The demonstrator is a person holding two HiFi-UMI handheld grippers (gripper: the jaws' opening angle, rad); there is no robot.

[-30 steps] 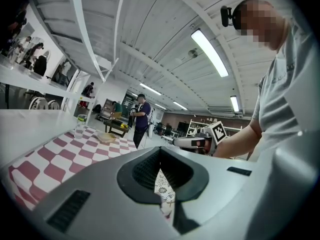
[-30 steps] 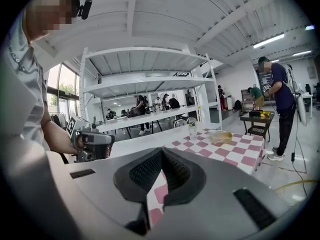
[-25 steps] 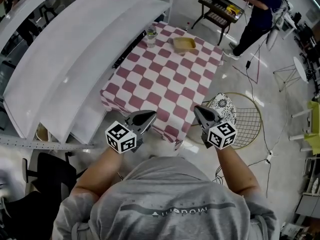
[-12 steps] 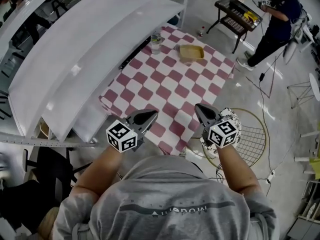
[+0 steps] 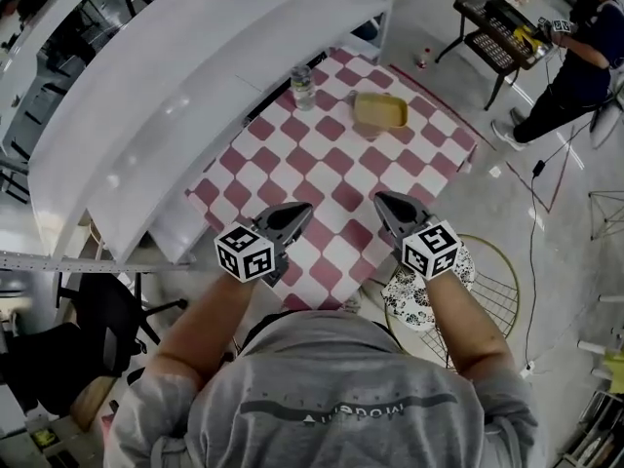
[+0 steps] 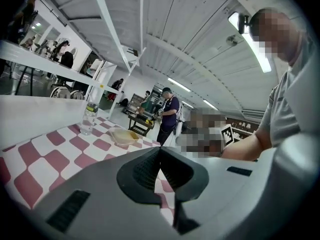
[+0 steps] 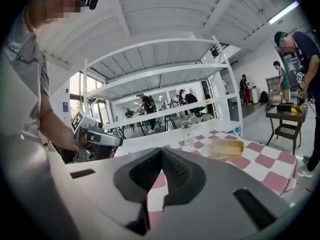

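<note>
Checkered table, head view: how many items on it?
2. A clear bottle at the far left edge; a yellow tray just right of it. The near end is partly hidden.

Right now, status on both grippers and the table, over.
Left gripper shut, empty. Right gripper shut, empty. Both above near end of checkered table. Bottle and yellow tray at far end, untouched.
</note>
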